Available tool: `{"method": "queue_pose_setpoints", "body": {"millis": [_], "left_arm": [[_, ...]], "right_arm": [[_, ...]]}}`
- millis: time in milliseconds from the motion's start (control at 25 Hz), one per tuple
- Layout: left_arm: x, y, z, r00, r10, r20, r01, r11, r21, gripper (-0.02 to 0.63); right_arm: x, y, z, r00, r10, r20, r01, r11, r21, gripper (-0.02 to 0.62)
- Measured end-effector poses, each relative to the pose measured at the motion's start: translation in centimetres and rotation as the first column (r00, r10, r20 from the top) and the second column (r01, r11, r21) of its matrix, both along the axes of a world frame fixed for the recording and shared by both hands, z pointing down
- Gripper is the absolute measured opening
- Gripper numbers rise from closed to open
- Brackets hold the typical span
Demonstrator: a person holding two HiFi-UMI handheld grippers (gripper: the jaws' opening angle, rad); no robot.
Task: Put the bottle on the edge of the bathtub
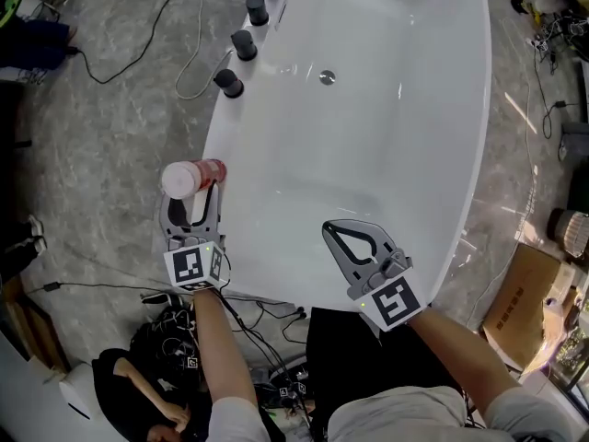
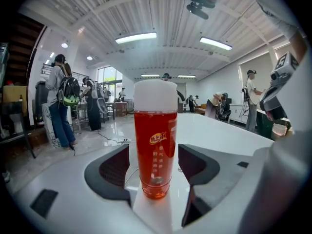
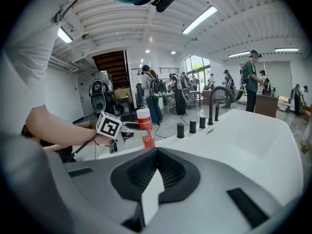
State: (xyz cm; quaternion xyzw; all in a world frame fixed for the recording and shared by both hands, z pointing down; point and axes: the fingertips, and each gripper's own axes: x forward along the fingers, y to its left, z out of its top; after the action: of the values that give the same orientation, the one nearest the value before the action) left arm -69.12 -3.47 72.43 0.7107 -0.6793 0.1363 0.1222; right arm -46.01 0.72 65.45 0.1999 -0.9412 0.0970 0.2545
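Already on the rim: bottle stands between parted jaws

Upright on the left rim of the bathtub (image 1: 219, 132) stands the bottle (image 1: 189, 177), its base on the white ledge. It holds red liquid under a white cap, with yellow print on its side. The left gripper (image 1: 191, 199) reaches in around it. In the left gripper view the two dark pads sit one on each side of the bottle (image 2: 155, 150), with a narrow gap showing between each pad and the plastic. So the claw is parted and is not squeezing the bottle. The marker cube (image 1: 189, 267) sits at the back of that gripper, just above the person's forearm.

Further along the same rim, well apart from the bottle, four black knobs (image 1: 244, 44) stand in a row. The drain (image 1: 327, 77) lies in the basin beyond them.

The right gripper (image 1: 331, 230) hangs over the near end of the tub. Its jaws are brought together, tips meeting, with nothing between them. From its own view the bottle (image 3: 146, 128) shows at a distance on the rim, with the left gripper beside it and the knobs further on.

Grey marbled floor (image 1: 101, 155) surrounds the tub, with cables trailing over it. A cardboard box (image 1: 525, 311) lies to the right. People (image 2: 61, 101) stand in the hall behind
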Motion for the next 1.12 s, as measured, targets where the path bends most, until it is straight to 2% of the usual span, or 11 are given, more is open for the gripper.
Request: {"method": "queue_pose_setpoints", "body": {"millis": [280,520,800,840,1120], "left_arm": [[1.0,2.5,0.3,0.995,-0.088,-0.036,0.087,0.995,-0.040,0.299],[2.9,4.2,-1.0,0.990,-0.142,-0.017,0.140,0.987,-0.074,0.299],[6.5,6.4,-5.8,0.984,-0.177,-0.014,0.175,0.981,-0.078,0.298],[7.1,6.7,-6.8,0.983,-0.183,-0.013,0.181,0.981,-0.075,0.289],[12.2,7.8,-12.6,0.971,-0.237,-0.006,0.237,0.970,-0.049,0.110]], "right_arm": [[1.2,-0.5,-1.2,1.000,-0.002,0.023,0.002,1.000,0.010,0.006],[1.4,-0.5,-2.8,0.998,-0.048,0.040,0.048,0.999,0.023,0.006],[1.6,0.3,-6.4,0.992,-0.113,0.051,0.111,0.993,0.046,0.006],[1.8,0.4,-6.9,0.991,-0.119,0.054,0.117,0.992,0.047,0.006],[3.5,0.6,-10.8,0.985,-0.147,0.090,0.140,0.987,0.078,0.006]]}}
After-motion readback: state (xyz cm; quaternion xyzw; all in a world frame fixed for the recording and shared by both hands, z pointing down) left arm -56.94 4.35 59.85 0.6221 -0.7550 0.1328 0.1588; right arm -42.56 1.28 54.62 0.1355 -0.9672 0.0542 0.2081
